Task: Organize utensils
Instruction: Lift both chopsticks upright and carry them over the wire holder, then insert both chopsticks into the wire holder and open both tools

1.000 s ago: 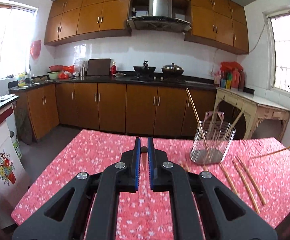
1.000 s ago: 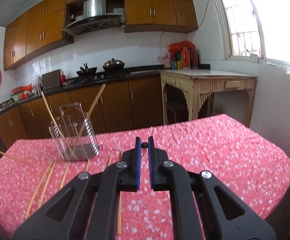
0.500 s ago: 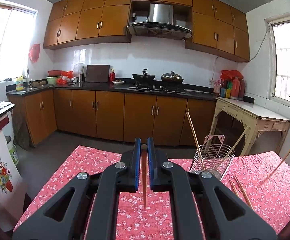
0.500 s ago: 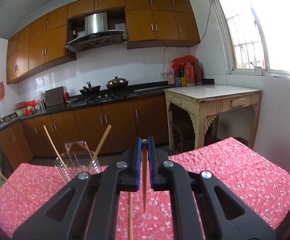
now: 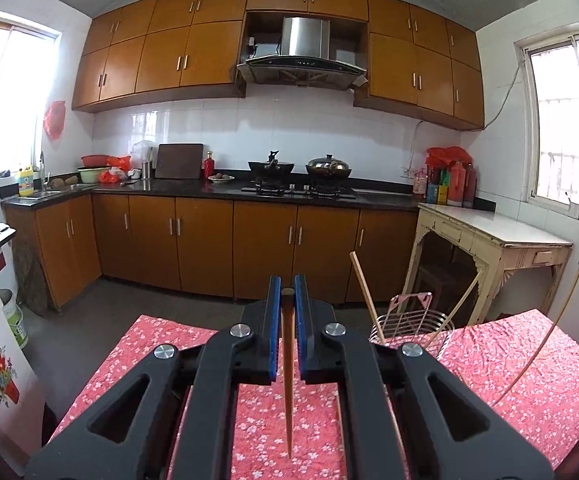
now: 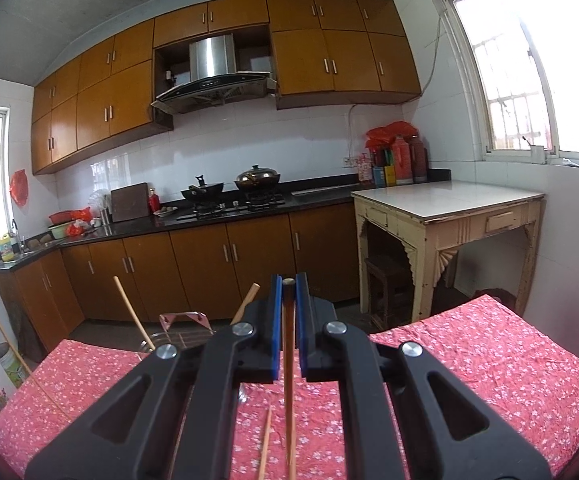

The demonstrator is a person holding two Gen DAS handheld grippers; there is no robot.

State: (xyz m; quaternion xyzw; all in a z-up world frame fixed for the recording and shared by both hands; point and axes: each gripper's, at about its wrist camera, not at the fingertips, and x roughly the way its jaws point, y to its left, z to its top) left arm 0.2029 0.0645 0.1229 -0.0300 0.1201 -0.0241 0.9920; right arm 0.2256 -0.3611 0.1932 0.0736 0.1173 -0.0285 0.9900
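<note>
My left gripper [image 5: 288, 292] is shut on a brown chopstick [image 5: 288, 400] that hangs point down above the red floral tablecloth [image 5: 529, 360]. To its right stands the wire utensil holder [image 5: 413, 326] with two chopsticks leaning out of it. In the right wrist view my right gripper [image 6: 288, 292] is shut on another chopstick [image 6: 288, 380], also hanging point down. The holder [image 6: 185, 326] sits left of it, partly hidden by the gripper body. A loose chopstick [image 6: 266, 440] lies on the cloth [image 6: 489, 360] below.
A cream side table [image 6: 449, 208] stands beyond the table's right end. Brown kitchen cabinets and a counter with a stove [image 5: 297, 190] run along the back wall. The other hand's chopstick [image 5: 549, 340] slants in at the left wrist view's right edge.
Both grippers have risen from the cloth, each lifting a chopstick that now hangs between its pads. The table and holder sit lower in both views.
</note>
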